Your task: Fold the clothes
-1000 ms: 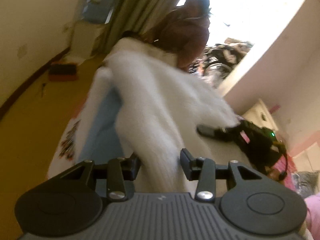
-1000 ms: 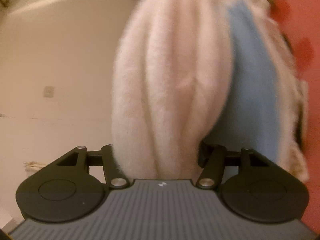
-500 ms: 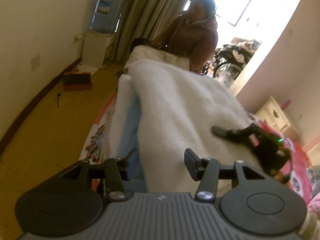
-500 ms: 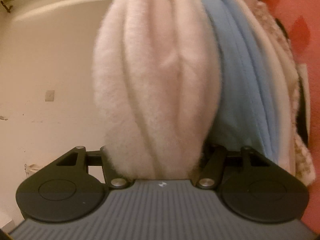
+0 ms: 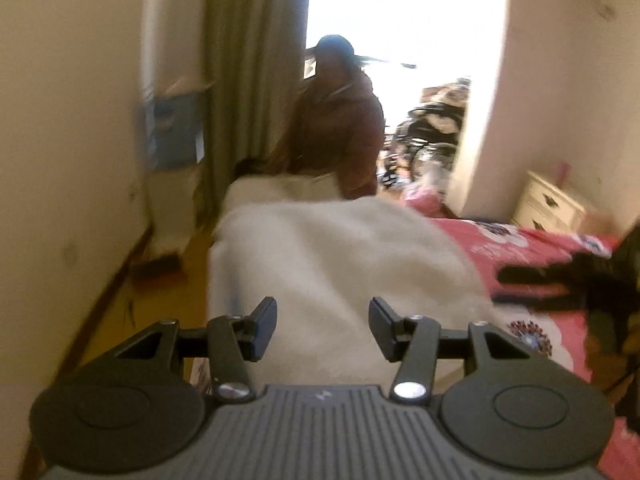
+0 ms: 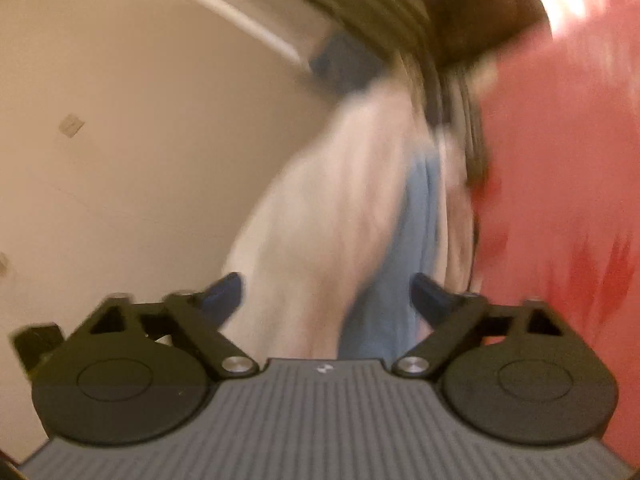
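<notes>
Cream walls are closing the room at my nine o'clock, with a bright window at twelve and a red floral bedspread [image 5: 532, 248] running off toward three. Across that bed the white fleece garment [image 5: 332, 264] is lying in a thick bundle, its long axis running from six to twelve straight away from my left gripper [image 5: 322, 330]. In the right wrist view I am seeing the same garment [image 6: 320, 240] edge-on, a blue lining [image 6: 400, 264] showing between the white layers, though motion is smearing everything there. My left gripper is sitting nearer, its jaws standing wide with fleece showing between them and, as far as I can tell, gripping nothing. My right gripper [image 6: 325, 296] is also standing wide apart, the cloth rising just beyond its tips; I cannot tell whether it is touching. Open bedspread is lying toward three for spreading, while the bundle's nine o'clock edge is hanging at the bed's edge above the wooden floor [image 5: 160, 304].
</notes>
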### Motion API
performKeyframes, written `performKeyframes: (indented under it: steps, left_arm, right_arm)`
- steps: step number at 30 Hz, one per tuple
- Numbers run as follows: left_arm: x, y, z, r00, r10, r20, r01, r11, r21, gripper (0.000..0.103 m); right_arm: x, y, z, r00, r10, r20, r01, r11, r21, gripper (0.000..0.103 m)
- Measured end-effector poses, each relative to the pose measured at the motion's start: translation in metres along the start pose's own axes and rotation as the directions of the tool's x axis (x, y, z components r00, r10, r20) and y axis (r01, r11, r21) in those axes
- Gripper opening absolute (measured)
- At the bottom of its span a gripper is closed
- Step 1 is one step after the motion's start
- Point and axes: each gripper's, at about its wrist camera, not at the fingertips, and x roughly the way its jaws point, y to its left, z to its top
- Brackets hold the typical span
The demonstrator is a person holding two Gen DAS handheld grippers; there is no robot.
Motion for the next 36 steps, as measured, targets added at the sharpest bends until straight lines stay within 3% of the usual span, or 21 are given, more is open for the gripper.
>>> performKeyframes:
  steps: [2, 5, 8, 10, 13, 19, 24, 30, 32, 36]
  left_arm:
    - [0.007, -0.017, 0.004, 1.000, -0.012, 0.009, 0.011, 0.997, 0.074, 0.052]
    - [0.038, -0.022, -0.018, 0.990, 0.102, -0.097, -0.086, 0.984, 0.154, 0.054]
    - [0.041, -0.006, -0.027, 0.989, 0.085, -0.122, -0.073, 0.992, 0.098, 0.056]
    - [0.039, 0.004, -0.028, 0.989, 0.069, -0.130, -0.062, 0.997, 0.055, 0.056]
    - [0.036, 0.005, -0.022, 0.986, 0.090, -0.138, -0.079, 0.994, 0.078, 0.056]
    - [0.030, -0.008, -0.025, 0.983, 0.129, -0.132, -0.099, 0.971, 0.216, 0.056]
    - [0.036, -0.002, -0.025, 0.984, 0.106, -0.140, -0.084, 0.985, 0.153, 0.058]
    - [0.036, -0.005, -0.031, 0.986, 0.103, -0.133, -0.078, 0.981, 0.179, 0.059]
    - [0.037, -0.003, -0.031, 0.986, 0.103, -0.134, -0.080, 0.983, 0.168, 0.059]
    - [0.035, -0.001, -0.032, 0.986, 0.098, -0.133, -0.078, 0.986, 0.150, 0.059]
  right_arm:
    - [-0.006, 0.020, 0.003, 0.998, -0.007, 0.063, 0.016, 0.988, -0.151, 0.055]
    - [0.013, 0.019, -0.022, 0.997, -0.062, 0.045, 0.072, 0.957, -0.281, 0.042]
    - [0.038, 0.012, -0.053, 0.991, -0.132, 0.013, 0.127, 0.912, -0.391, 0.042]
    - [0.038, 0.016, -0.059, 0.991, -0.136, 0.015, 0.130, 0.900, -0.416, 0.042]
    - [0.044, 0.022, -0.047, 0.991, -0.137, 0.013, 0.128, 0.882, -0.454, 0.043]
    - [0.055, 0.022, -0.032, 0.992, -0.116, 0.049, 0.125, 0.845, -0.520, 0.040]
    - [0.065, 0.022, -0.019, 0.992, -0.097, 0.078, 0.124, 0.811, -0.572, 0.038]
    - [0.076, 0.022, -0.004, 0.991, -0.071, 0.110, 0.125, 0.766, -0.631, 0.036]
    - [0.083, 0.029, 0.016, 0.985, -0.077, 0.158, 0.161, 0.753, -0.638, 0.036]
    - [0.141, 0.018, 0.065, 0.959, -0.180, 0.219, 0.280, 0.730, -0.624, 0.036]
